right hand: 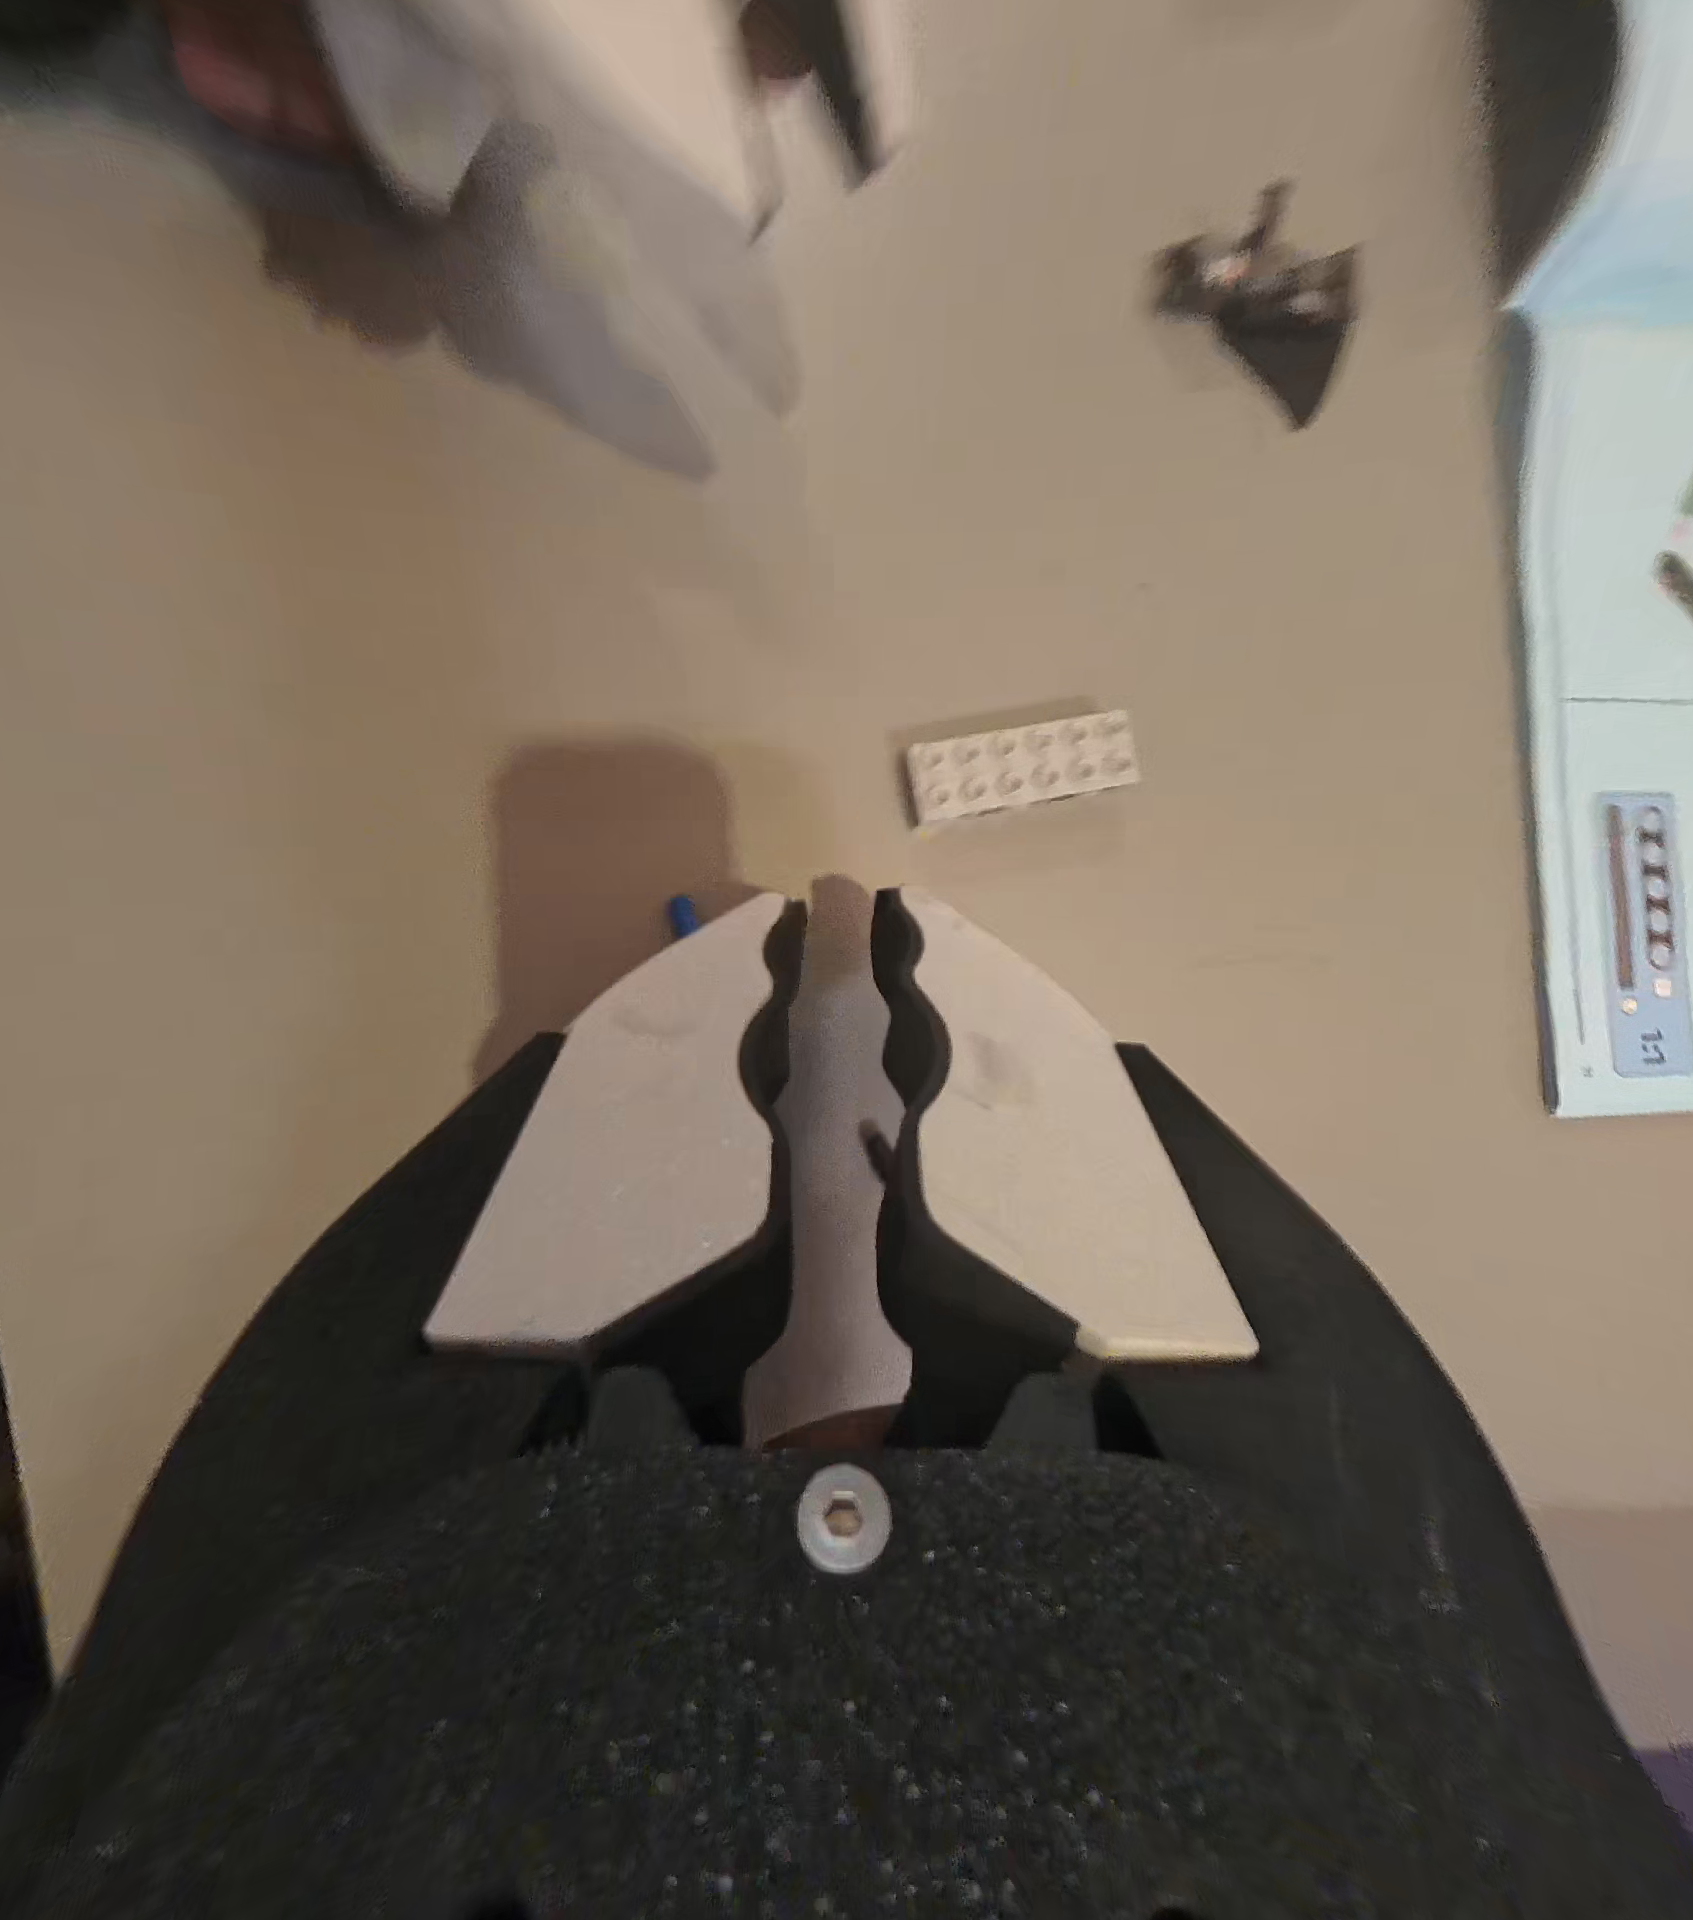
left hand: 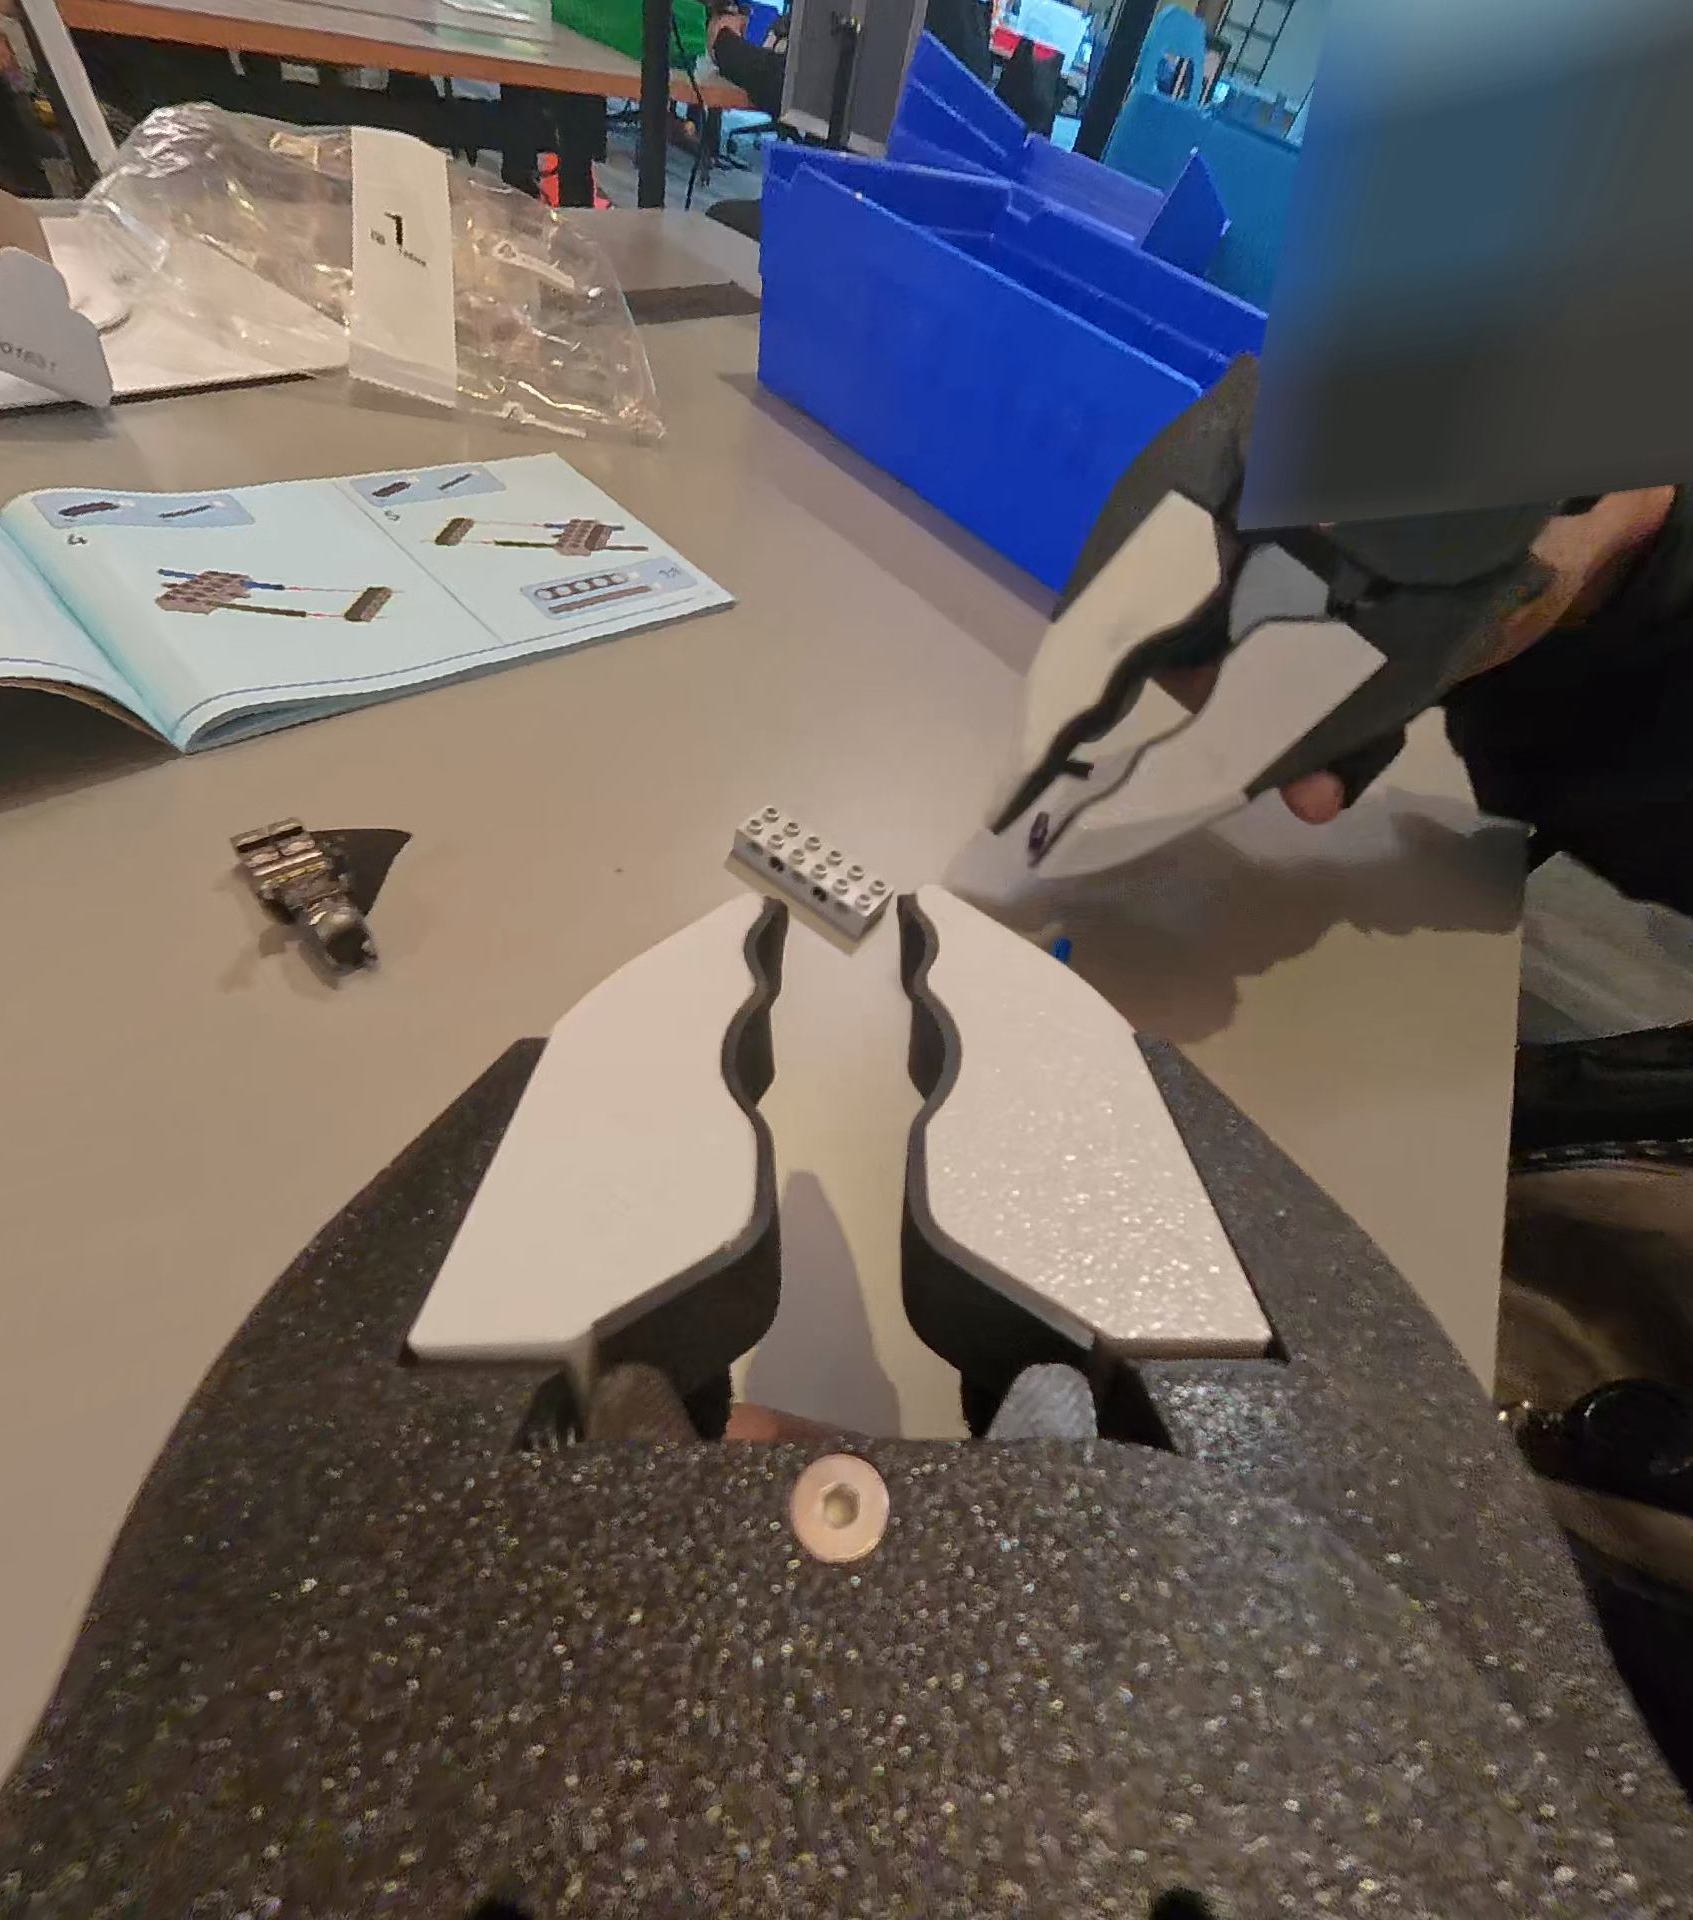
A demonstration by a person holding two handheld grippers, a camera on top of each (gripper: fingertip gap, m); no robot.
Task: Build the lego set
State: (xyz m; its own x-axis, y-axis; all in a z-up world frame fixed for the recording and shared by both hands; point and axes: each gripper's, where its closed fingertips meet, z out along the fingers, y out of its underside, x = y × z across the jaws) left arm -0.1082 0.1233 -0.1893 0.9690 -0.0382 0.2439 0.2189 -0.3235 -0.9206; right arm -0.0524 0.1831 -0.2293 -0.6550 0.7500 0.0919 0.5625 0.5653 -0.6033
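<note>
Two hand-held grippers hover over a grey table [left hand: 613, 790]. Left gripper [left hand: 834, 909]: jaws parted, holding nothing, tips just short of a light grey studded brick [left hand: 811, 868] lying flat. Right gripper [right hand: 840, 899]: jaws slightly parted, holding nothing, a small blue pin [right hand: 681, 914] just beside its tip. Open instruction booklet [left hand: 302, 582] and dark brick assembly [left hand: 302, 894] lie farther off.

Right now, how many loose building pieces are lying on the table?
3 that show: a light grey studded brick just beyond the left tool, a dark assembled piece further left, and a small blue part by that tool's right finger. Others may be hidden.
</note>
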